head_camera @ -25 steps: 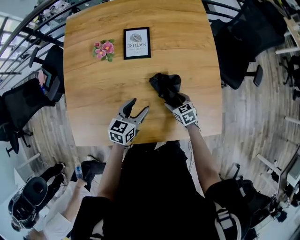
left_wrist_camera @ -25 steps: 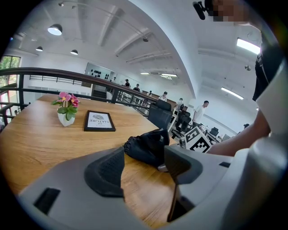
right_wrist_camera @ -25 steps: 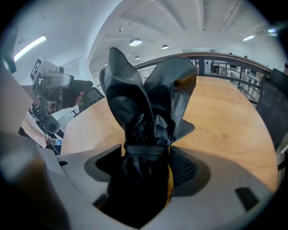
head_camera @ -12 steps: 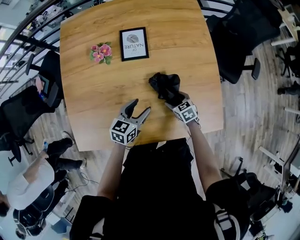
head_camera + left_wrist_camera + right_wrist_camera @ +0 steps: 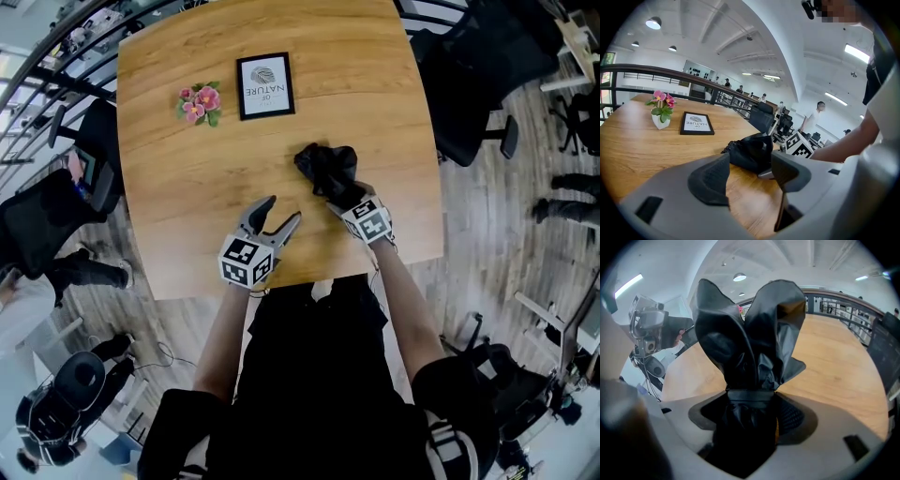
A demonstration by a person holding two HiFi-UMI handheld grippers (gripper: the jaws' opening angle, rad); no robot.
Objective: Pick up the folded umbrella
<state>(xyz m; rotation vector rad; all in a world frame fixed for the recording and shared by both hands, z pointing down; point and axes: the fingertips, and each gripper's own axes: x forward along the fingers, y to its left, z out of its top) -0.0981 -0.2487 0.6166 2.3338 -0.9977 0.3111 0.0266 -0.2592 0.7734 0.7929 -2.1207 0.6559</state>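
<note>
My right gripper (image 5: 337, 192) was clamped on the umbrella (image 5: 325, 167). The left gripper (image 5: 283, 209) stood with jaws apart, empty. Grasp made; I judged the lift outstanding.

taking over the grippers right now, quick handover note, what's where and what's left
Right gripper: shut on the folded umbrella, at its strapped part.
Left gripper: open, empty, low over the table near the person's edge.
Done: umbrella grasped; I can't tell whether it has left the tabletop.
Left: lift it clear.
Framed print and flowers stand far off.
</note>
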